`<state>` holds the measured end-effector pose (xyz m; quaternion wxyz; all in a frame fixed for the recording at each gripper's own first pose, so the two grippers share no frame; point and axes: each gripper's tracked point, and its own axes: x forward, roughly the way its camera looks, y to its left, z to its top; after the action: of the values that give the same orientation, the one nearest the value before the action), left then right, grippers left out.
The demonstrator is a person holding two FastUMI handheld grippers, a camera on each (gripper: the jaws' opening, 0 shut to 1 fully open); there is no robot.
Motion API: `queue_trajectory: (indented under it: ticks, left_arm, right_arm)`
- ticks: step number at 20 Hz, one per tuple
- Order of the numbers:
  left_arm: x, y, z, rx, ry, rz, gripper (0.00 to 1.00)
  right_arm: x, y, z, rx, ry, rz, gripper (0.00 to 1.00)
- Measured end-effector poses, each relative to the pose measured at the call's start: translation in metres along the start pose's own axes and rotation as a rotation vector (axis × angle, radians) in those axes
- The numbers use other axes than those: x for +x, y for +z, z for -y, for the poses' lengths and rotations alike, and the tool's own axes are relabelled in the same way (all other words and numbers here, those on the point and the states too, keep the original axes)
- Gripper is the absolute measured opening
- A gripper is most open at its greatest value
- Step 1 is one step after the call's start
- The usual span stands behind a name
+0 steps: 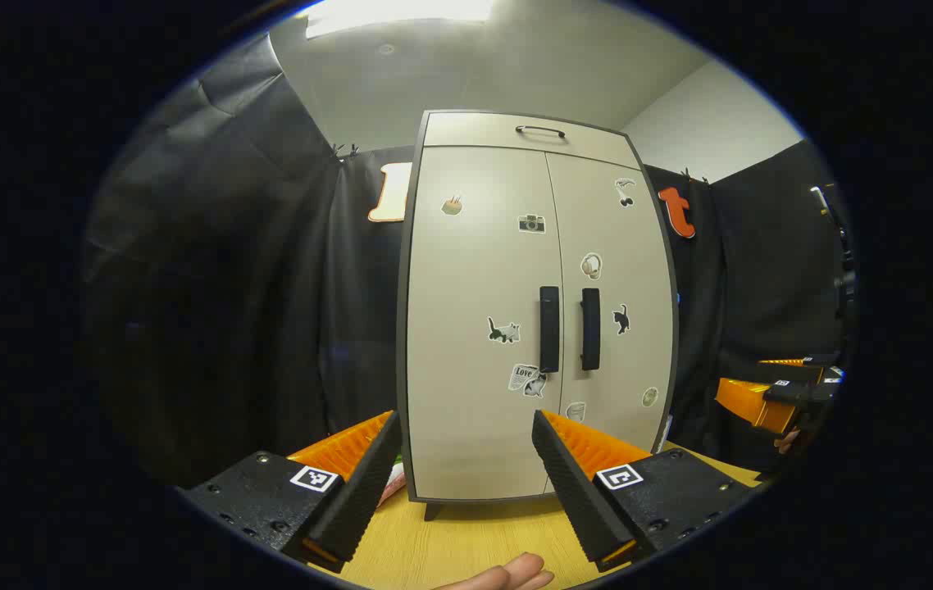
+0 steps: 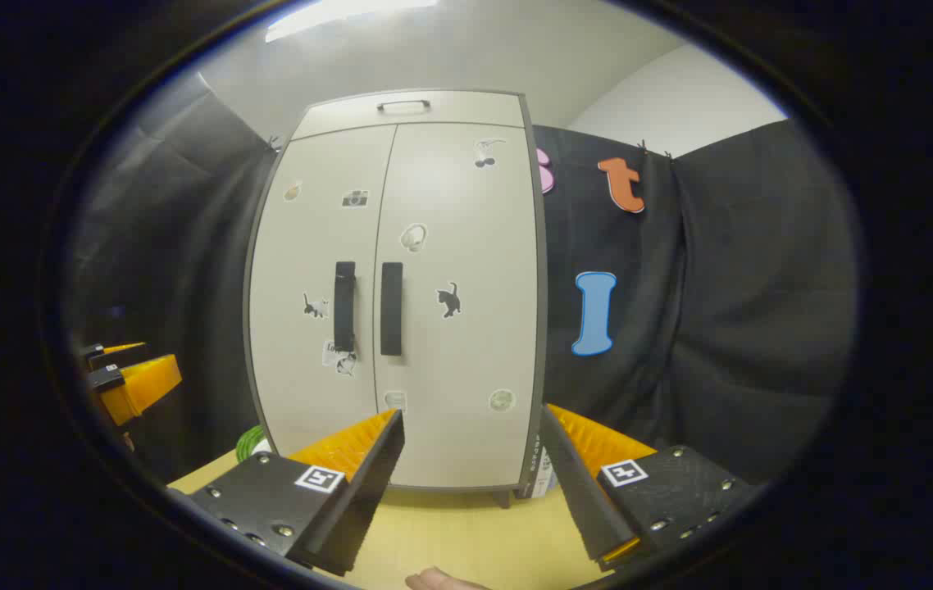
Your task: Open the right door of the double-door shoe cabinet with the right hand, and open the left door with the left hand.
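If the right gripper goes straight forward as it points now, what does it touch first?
Probably the closed right door of the shoe cabinet, low down, below its black handle. The right gripper is open and the gap ahead looks free, though depth is unclear.

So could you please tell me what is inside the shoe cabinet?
Nothing inside shows: the shoe cabinet has its left door and right door shut, covering the contents.

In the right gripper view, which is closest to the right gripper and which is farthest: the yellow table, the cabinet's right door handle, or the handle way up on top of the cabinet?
From the right gripper:
1. The yellow table, right under the fingers.
2. The right door handle, midway up the cabinet, ahead and slightly left.
3. The top handle, highest up on the cabinet's top panel.
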<state>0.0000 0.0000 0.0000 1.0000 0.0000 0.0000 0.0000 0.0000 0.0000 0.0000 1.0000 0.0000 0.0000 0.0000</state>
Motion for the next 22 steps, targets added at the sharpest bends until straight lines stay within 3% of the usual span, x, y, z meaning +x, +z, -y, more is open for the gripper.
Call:
queue_trajectory:
  ticks: [14, 17, 18, 19, 22]
  left_arm:
    - [0.01, -0.02, -0.002, 0.031, -0.018, -0.026, 0.99]
    - [0.01, -0.023, -0.005, 0.011, -0.007, -0.024, 0.99]
    - [0.01, -0.025, -0.004, 0.007, -0.011, -0.024, 0.99]
    - [0.01, -0.028, -0.004, 0.003, -0.014, -0.032, 0.99]
    - [0.012, -0.037, -0.001, 0.003, -0.029, -0.05, 0.99]
  right_arm:
    - [0.016, -0.015, -0.024, 0.019, 0.03, -0.032, 0.98]
    - [0.028, -0.017, -0.03, 0.026, 0.045, -0.036, 0.98]
    - [0.033, -0.016, -0.033, 0.019, 0.048, -0.032, 0.93]
    - [0.039, -0.014, -0.036, 0.018, 0.053, -0.031, 0.98]
    - [0.067, 0.006, -0.05, 0.024, 0.073, -0.009, 0.98]
